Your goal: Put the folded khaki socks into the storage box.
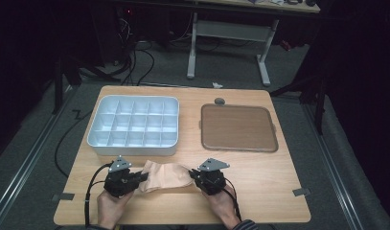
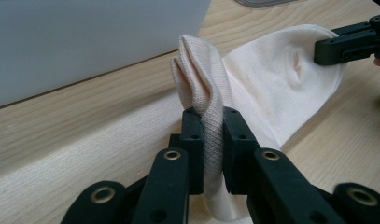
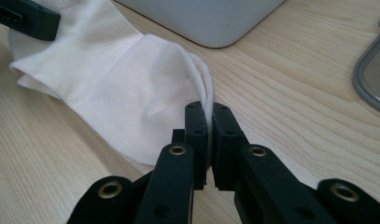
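A cream sock [image 1: 165, 176] lies stretched across the front of the wooden table [image 1: 259, 191], held at both ends. My left gripper [image 1: 143, 178] is shut on its ribbed cuff [image 2: 204, 79], which bunches up between the pads [image 2: 193, 140]. My right gripper [image 1: 193, 175] is shut on the sock's toe end [image 3: 197, 70], the fabric edge pinched between its jaws. In the left gripper view the right gripper's black jaw shows at the sock's far end. The sock [image 3: 117, 79] sags lightly onto the table between the two grips.
A white tray with several compartments [image 1: 134, 126] stands just behind the sock at the left. A brown tray with a grey rim [image 1: 238, 127] lies at the back right. Bits of grey tape [image 1: 301, 192] mark the table's front corners.
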`<state>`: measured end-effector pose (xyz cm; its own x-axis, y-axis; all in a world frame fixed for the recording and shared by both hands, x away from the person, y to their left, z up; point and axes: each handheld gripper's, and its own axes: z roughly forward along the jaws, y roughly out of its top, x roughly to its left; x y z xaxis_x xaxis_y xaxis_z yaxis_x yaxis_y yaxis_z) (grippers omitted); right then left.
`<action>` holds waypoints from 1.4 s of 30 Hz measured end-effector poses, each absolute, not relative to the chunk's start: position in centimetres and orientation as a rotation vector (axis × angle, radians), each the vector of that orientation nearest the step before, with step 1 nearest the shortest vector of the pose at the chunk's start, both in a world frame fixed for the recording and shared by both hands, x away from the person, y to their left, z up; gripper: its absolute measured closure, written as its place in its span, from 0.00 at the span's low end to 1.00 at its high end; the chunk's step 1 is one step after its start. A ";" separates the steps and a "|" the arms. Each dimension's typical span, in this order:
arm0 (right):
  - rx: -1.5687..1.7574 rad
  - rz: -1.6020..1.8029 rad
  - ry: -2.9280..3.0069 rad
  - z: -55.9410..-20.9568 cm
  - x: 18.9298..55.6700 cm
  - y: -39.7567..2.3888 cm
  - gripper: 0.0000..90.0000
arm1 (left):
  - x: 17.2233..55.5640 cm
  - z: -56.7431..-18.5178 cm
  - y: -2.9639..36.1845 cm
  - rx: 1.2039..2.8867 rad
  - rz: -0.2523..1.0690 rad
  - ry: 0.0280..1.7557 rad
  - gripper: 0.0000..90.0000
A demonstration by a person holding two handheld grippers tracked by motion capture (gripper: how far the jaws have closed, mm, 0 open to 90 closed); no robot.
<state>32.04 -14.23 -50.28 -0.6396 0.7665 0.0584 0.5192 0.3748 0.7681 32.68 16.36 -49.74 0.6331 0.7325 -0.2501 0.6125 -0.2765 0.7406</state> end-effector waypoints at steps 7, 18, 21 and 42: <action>1.148 1.128 2.312 -50.0 31.7 -15.4 0.96 | 32.9 -49.5 15.2 1.988 0.165 1.025 0.90; 1.199 1.108 2.276 -49.9 31.2 -17.7 0.96 | 33.2 -49.5 12.8 2.019 0.152 0.981 0.90; 1.215 1.111 2.265 -49.9 31.1 -18.2 0.96 | 33.4 -49.6 12.2 2.020 0.145 0.976 0.90; 1.305 1.092 2.231 -50.6 31.2 -21.0 0.96 | 34.3 -50.8 9.7 2.027 0.103 0.971 0.90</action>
